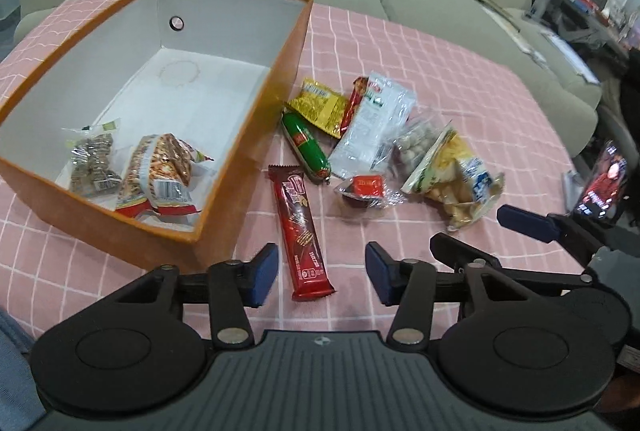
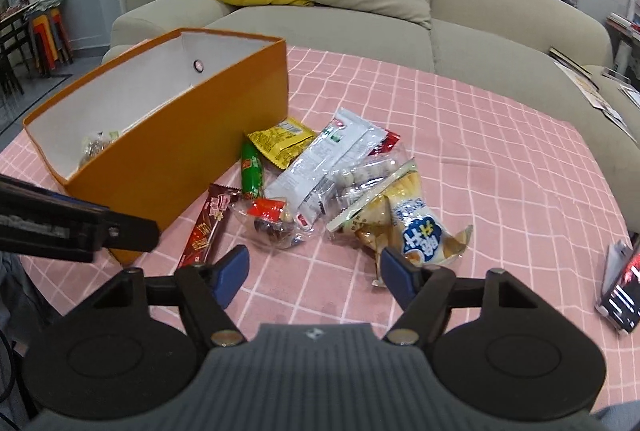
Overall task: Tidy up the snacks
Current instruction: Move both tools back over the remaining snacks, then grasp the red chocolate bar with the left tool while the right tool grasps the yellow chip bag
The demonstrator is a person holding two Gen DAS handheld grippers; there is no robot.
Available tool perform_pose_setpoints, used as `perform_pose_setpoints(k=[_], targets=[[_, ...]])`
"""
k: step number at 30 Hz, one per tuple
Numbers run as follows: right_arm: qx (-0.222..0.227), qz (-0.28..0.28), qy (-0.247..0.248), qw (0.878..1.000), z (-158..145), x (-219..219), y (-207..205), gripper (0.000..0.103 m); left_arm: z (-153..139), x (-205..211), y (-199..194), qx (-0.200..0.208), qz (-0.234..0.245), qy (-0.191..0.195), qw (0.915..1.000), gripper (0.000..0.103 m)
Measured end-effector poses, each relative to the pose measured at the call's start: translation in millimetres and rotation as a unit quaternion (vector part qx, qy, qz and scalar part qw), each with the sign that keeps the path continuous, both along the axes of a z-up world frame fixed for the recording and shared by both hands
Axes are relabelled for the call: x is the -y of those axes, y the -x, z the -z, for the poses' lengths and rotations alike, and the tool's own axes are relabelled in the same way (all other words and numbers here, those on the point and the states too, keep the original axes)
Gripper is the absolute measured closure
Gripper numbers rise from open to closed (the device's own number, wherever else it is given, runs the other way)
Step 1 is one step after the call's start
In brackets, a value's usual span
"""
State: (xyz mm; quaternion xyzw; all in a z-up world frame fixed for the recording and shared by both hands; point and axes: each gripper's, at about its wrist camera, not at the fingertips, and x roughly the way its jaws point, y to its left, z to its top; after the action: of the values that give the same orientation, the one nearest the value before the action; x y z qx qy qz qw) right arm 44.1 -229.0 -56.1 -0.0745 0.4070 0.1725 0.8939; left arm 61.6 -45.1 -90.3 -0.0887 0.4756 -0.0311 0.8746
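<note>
An orange box [image 1: 248,135] with a white inside stands on the pink checked tablecloth and holds two snack packs [image 1: 160,171]. To its right lies a pile of snacks: a red wafer bar [image 1: 302,231], a green sausage [image 1: 306,147], a yellow packet [image 1: 320,105], a white packet [image 1: 370,123] and a yellow-blue biscuit bag [image 1: 460,183]. My left gripper [image 1: 322,273] is open and empty, its fingers either side of the wafer bar's near end. My right gripper [image 2: 314,277] is open and empty, just short of the biscuit bag [image 2: 416,231] and a clear red-labelled pack [image 2: 272,219].
A beige sofa [image 2: 480,31] with yellow and beige cushions runs behind the table. A phone [image 2: 624,295] with a lit screen stands at the table's right edge. The box [image 2: 172,159] is left of the pile. The right gripper's fingers show in the left wrist view [image 1: 528,223].
</note>
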Motion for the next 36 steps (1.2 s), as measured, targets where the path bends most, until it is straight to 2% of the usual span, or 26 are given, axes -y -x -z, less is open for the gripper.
perform_pose_setpoints(k=[2,8,12,16,20,25,29,36], targets=[[-0.003,-0.007,0.013,1.000,6,-1,-4,0.042,9,7,-4,-0.006,-0.002,-0.014,0.9999,0.052],[0.020,-0.004,0.051,0.998,15,4,-17,0.042,32,26,-14,-0.007,-0.023,-0.054,0.9982,0.053],[0.038,-0.002,0.109,0.993,26,4,-28,0.039,43,33,-20,-0.008,-0.039,-0.076,0.9963,0.053],[0.058,-0.026,0.152,0.986,37,1,-34,0.034,52,33,-25,-0.011,-0.060,-0.093,0.9938,0.053],[0.076,-0.047,0.193,0.977,49,-5,-41,0.033,55,32,-30,-0.009,-0.069,-0.093,0.9932,0.053],[0.074,-0.059,0.208,0.974,61,-8,-47,0.032,61,31,-40,-0.023,-0.071,-0.092,0.9929,0.053],[0.073,-0.065,0.224,0.970,68,-9,-47,0.031,64,31,-42,-0.021,-0.070,-0.091,0.9932,0.060],[0.082,-0.076,0.253,0.961,78,-14,-46,0.031,63,30,-45,-0.020,-0.069,-0.090,0.9934,0.066]])
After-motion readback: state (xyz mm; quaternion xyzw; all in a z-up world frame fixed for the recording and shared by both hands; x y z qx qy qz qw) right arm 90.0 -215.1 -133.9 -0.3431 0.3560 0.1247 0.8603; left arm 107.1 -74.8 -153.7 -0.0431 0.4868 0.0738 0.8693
